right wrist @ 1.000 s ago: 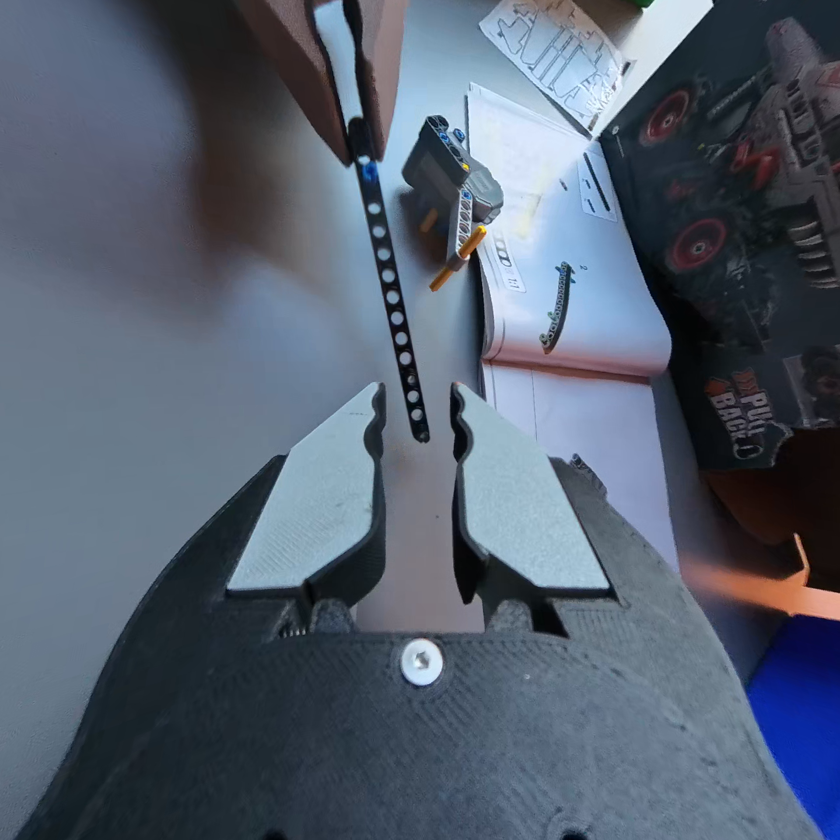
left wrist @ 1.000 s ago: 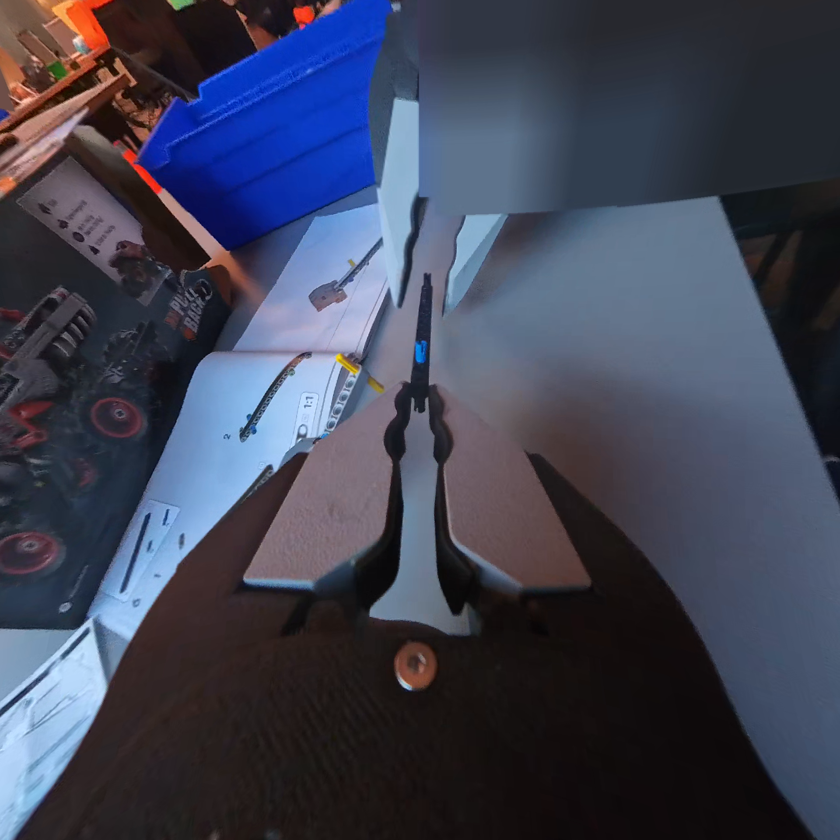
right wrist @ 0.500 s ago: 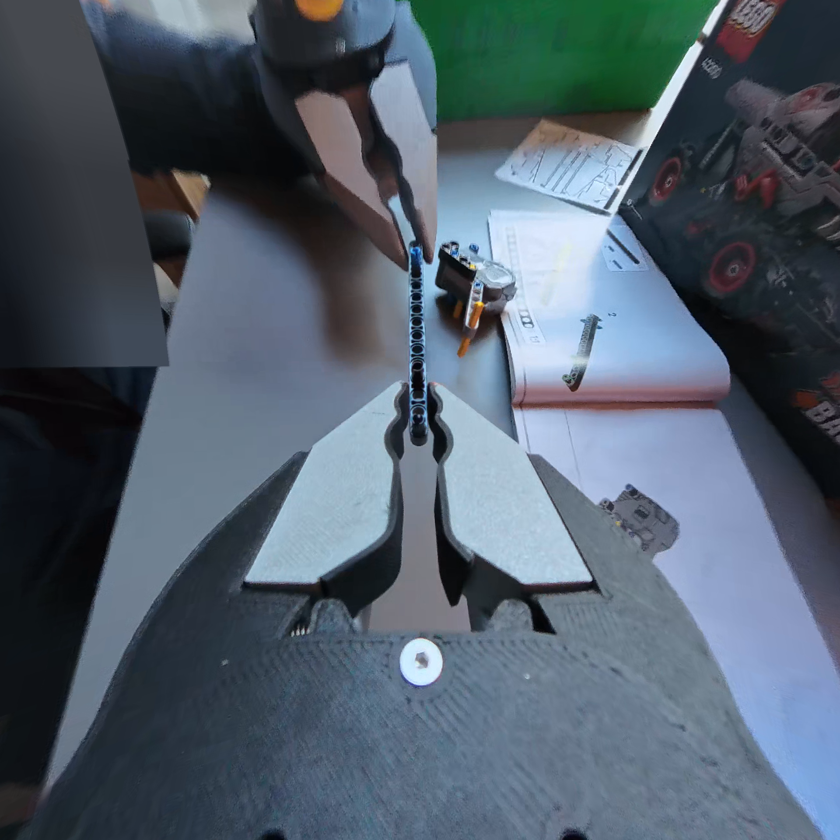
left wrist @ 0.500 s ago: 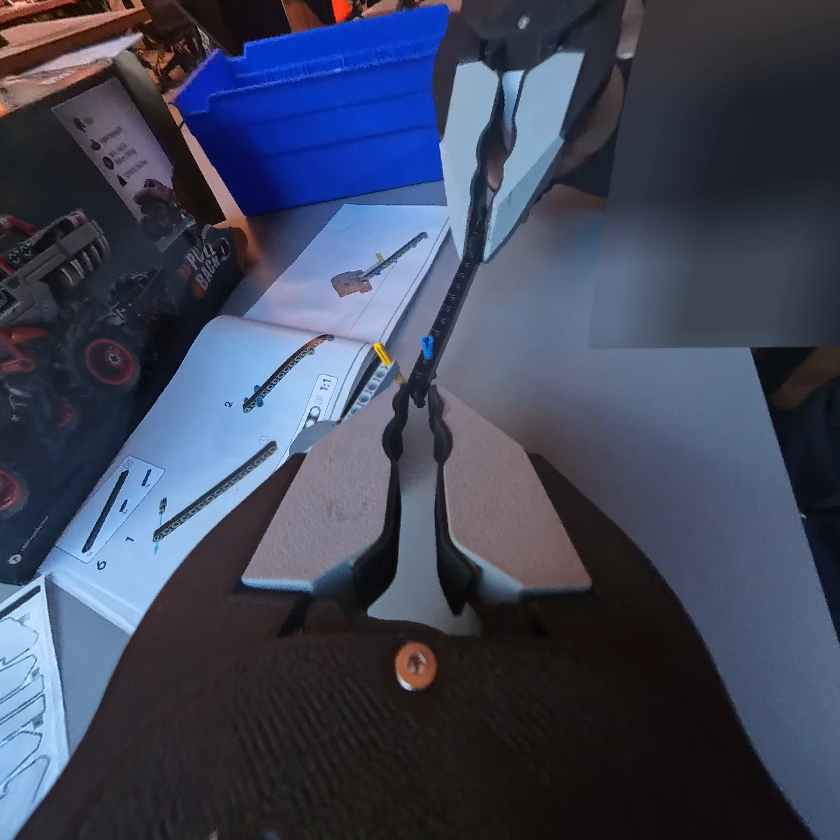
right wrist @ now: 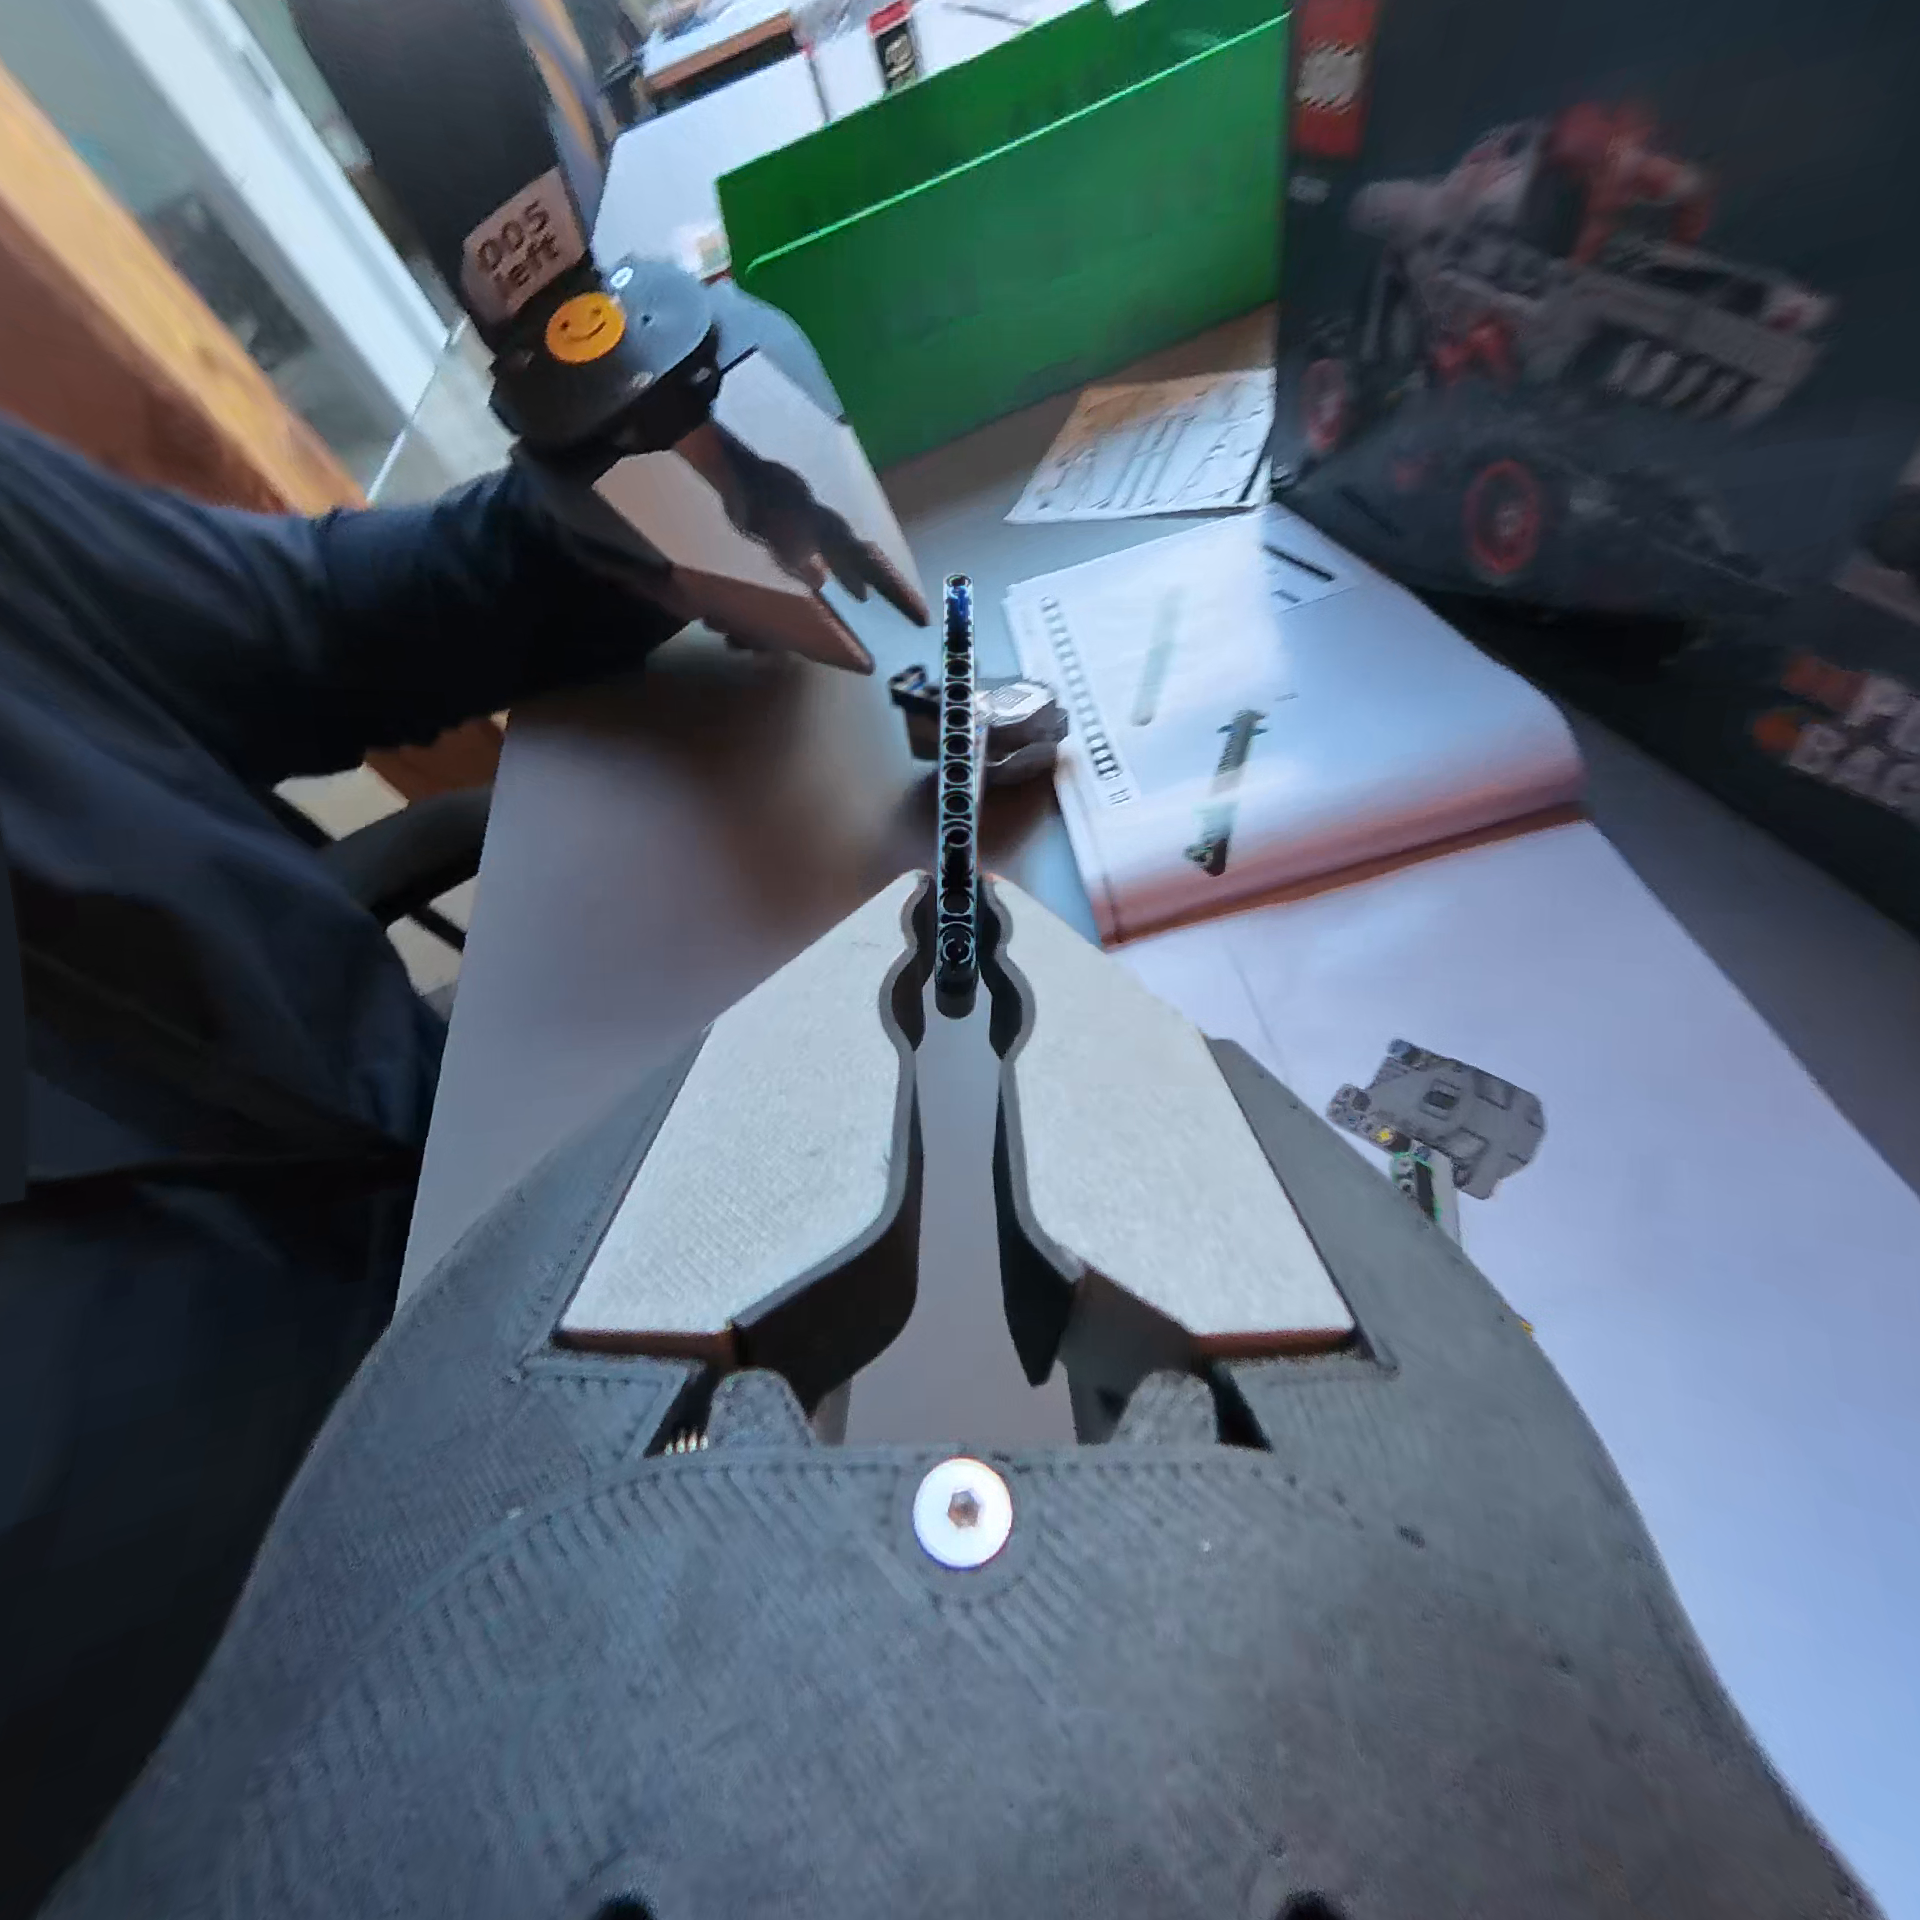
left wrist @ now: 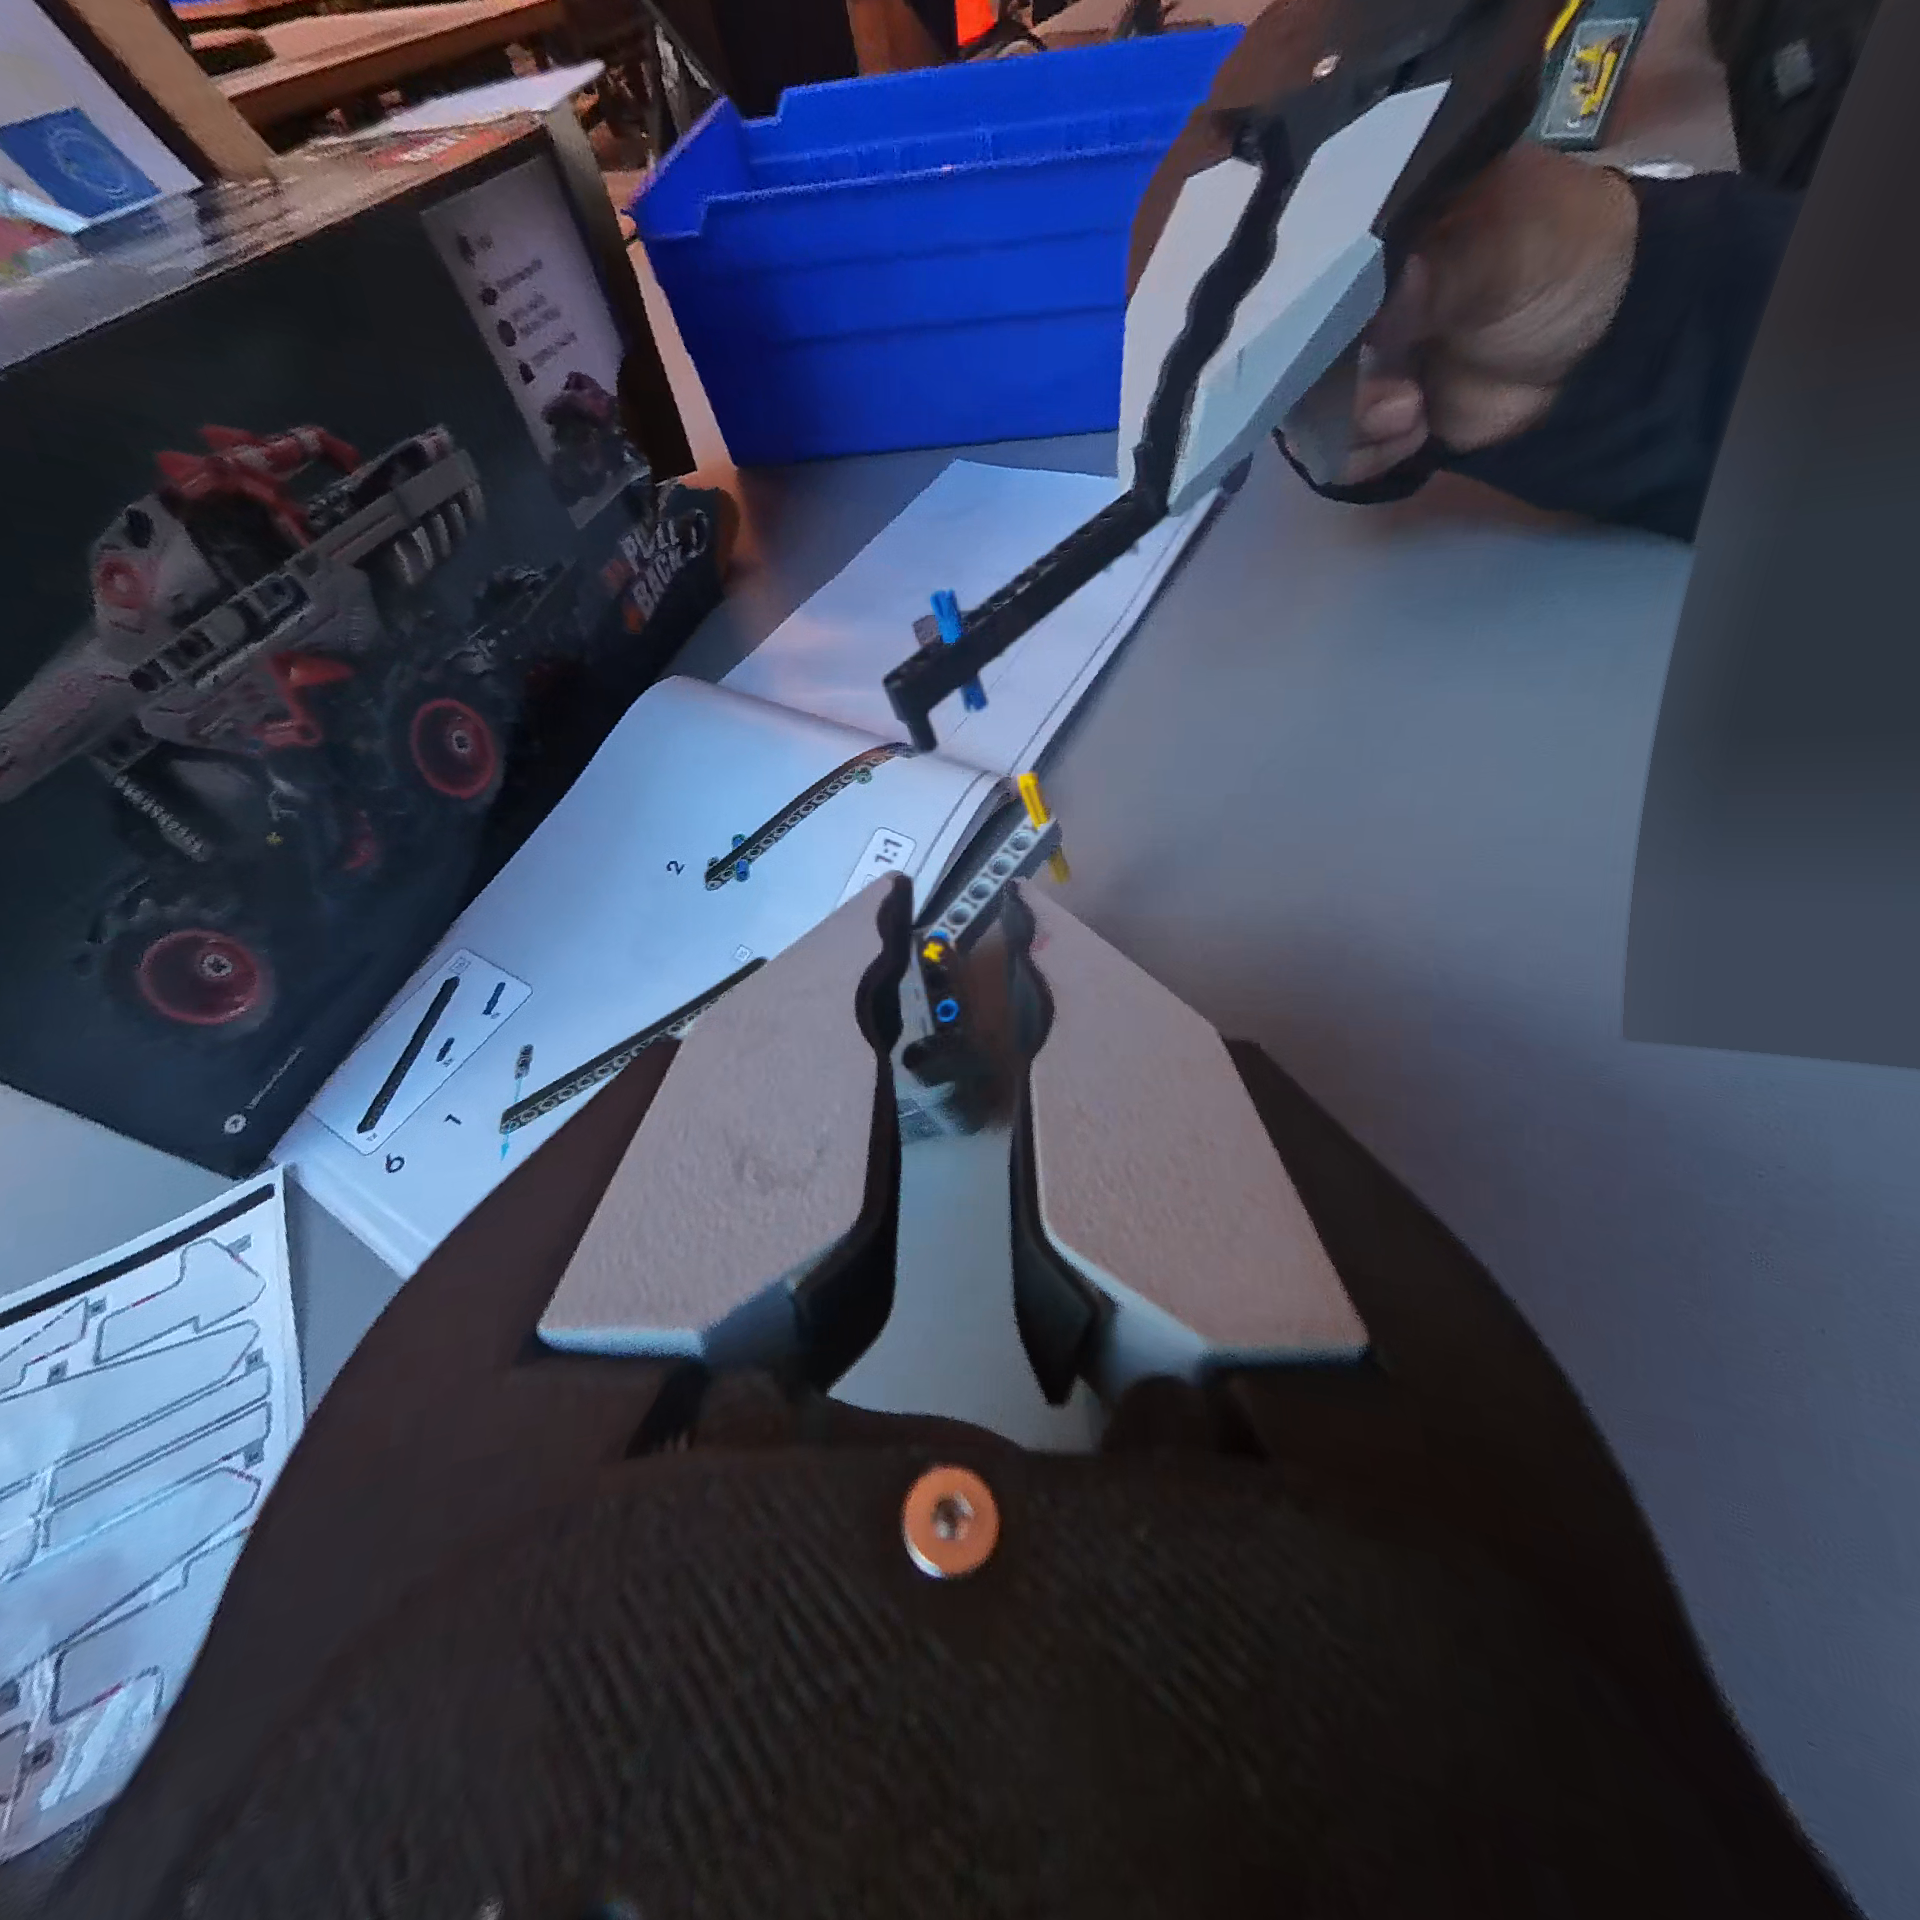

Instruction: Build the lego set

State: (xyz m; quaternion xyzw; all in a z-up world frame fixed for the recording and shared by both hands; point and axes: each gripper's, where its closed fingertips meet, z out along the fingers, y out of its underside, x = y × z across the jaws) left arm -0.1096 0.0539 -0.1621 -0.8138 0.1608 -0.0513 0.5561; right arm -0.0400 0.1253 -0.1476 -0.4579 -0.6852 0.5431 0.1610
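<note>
Long black perforated plastic lego beam (right wrist: 958,769) held off the table, small grey lego assembly (left wrist: 982,904) lying beside the booklet.

The beam, a blue pin (left wrist: 956,648) crossing it near its free end, is clamped at the other end and slants over the open instruction booklet (left wrist: 665,883). The assembly's light-grey holed beam carries a yellow axle (left wrist: 1039,821); it rests on the table at the booklet's edge.

I get dim, bluish light on the left wrist view, brighter daylight on the right. Wide-angle bend warps both edges. Motion blur smears the box (right wrist: 1621,343) and left gripper (right wrist: 883,634). Table (right wrist: 1558,1039) glares pale; sheet (left wrist: 114,1434) is soft.
</note>
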